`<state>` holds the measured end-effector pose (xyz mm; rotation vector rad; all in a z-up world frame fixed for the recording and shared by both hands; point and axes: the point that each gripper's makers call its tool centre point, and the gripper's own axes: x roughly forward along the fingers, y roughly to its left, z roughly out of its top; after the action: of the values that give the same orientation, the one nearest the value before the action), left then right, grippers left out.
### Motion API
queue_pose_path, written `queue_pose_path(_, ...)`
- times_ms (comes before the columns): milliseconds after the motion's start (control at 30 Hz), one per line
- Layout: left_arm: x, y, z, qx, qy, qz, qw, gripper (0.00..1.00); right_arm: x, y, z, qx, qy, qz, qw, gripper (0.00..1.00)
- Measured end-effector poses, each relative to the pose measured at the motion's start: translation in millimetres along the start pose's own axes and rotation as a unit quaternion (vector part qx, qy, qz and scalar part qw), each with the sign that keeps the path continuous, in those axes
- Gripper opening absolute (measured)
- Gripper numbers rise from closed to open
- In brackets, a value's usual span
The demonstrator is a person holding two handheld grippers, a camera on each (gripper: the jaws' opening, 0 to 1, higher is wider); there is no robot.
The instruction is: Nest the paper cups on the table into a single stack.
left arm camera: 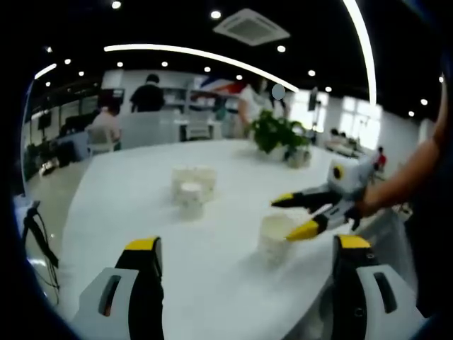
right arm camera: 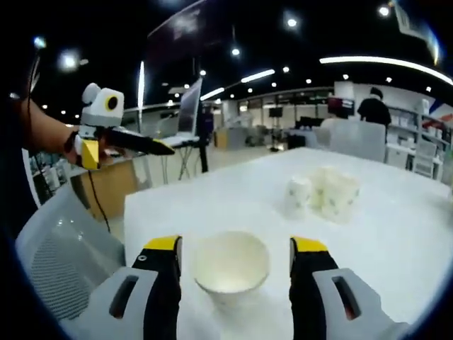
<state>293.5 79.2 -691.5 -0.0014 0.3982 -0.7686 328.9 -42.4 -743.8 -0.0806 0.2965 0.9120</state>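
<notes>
A white paper cup (right arm camera: 231,265) stands upright on the white table (right arm camera: 396,241), mouth up. My right gripper (right arm camera: 236,246) is open, one jaw on each side of this cup, with small gaps to its rim. In the left gripper view the same cup (left arm camera: 274,239) sits under the right gripper (left arm camera: 295,215), which comes in from the right. A cluster of several more paper cups (left arm camera: 191,185) stands farther back on the table; the same cluster (right arm camera: 324,191) shows in the right gripper view. My left gripper (left arm camera: 246,244) is open and holds nothing. It hangs above the table's near edge (right arm camera: 134,147).
A potted green plant (left arm camera: 279,134) stands at the table's far side. A grey mesh chair (right arm camera: 64,244) sits beside the table corner. The person's arm (left arm camera: 417,170) reaches in from the right. People and desks fill the office behind.
</notes>
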Motion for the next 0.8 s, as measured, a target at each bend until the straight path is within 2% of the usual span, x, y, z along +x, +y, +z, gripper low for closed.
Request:
queue_pose_path(100, 1.9, -0.9, 1.6, 0.001, -0.003, -0.003, 1.0000, 0.99, -5.8, -6.0, 13.3, 0.011, -0.007, 0.001, 0.9999, 0.63)
queue_pose_path(233, 6.6, -0.2, 4.8, -0.002, -0.013, -0.005, 0.9999, 0.99, -17.7, -15.5, 31.7, -0.003, -0.013, 0.002, 0.9999, 0.71)
queue_pose_path(333, 10.0, -0.7, 4.6, 0.001, -0.011, -0.008, 0.9999, 0.99, -26.8, -25.3, 38.4, -0.008, -0.012, -0.002, 0.9999, 0.81)
queue_pose_path(433, 11.9, -1.0, 7.3, 0.002, -0.014, -0.010, 0.9998, 0.99, -38.6, -38.2, 42.4, -0.007, -0.017, -0.015, 0.9997, 0.85)
queue_pose_path(533, 13.2, 2.1, 7.9, 0.004, -0.016, -0.007, 0.9998, 0.99, -47.7, -48.2, 41.9, -0.005, -0.018, -0.025, 0.9995, 0.90)
queue_pose_path(600, 13.1, 8.4, 9.2, 0.012, -0.023, 0.007, 0.9996, 0.99, -54.4, -53.6, 40.7, -0.004, -0.017, -0.035, 0.9992, 0.95)
queue_pose_path(633, 12.9, 13.8, 14.4, 0.018, -0.045, 0.018, 0.9987, 0.99, -59.4, -56.9, 39.1, -0.007, -0.016, -0.039, 0.9991, 0.97)
queue_pose_path(700, 11.1, 16.2, 14.2, 0.003, -0.053, 0.018, 0.9984, 0.99, -68.2, -62.0, 35.5, -0.005, -0.013, -0.043, 0.9990, 1.00)
queue_pose_path(800, 12.6, 21.2, 8.8, -0.005, -0.050, 0.021, 0.9985, 0.99, -81.7, -70.5, 30.6, -0.006, -0.007, -0.053, 0.9986, 1.00)
